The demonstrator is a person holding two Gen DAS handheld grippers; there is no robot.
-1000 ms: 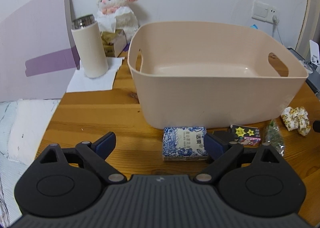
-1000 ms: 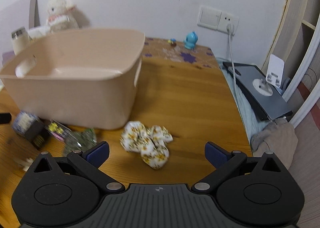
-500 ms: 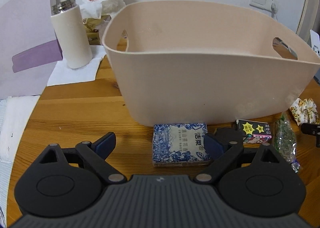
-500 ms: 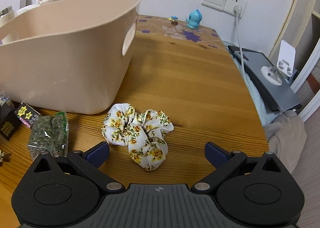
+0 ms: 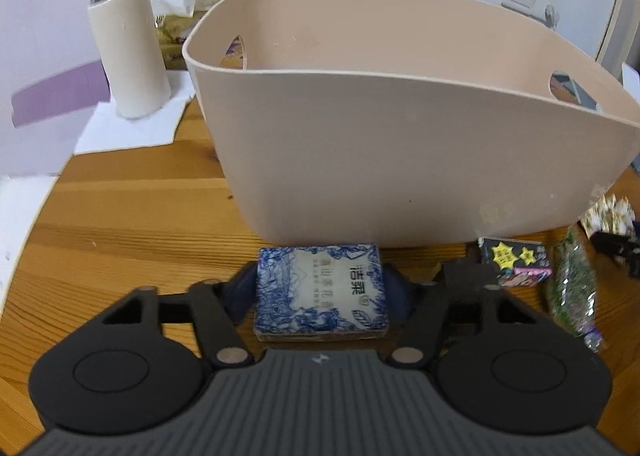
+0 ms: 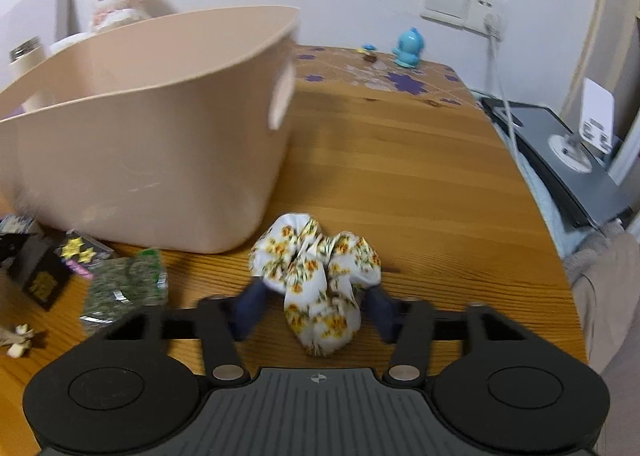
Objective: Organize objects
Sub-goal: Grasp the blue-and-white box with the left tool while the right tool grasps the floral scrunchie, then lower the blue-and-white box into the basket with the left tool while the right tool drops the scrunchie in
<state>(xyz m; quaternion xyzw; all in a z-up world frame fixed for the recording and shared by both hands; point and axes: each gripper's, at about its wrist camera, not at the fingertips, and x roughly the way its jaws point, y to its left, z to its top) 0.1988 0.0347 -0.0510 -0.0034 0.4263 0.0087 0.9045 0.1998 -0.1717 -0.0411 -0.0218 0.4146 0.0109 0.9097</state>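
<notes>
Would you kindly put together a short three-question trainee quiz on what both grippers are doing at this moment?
1. True or false: the left gripper has its jaws closed on the blue patterned box.
2. What does the right gripper hold: A) the green packet, B) the floral scrunchie, C) the black star box?
3. Fill in: the beige bin stands on the wooden ____.

Key: 1 true; 2 B; 3 table.

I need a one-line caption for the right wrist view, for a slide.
Right gripper closed around a floral scrunchie on the wooden table, beside the beige bin.
</notes>
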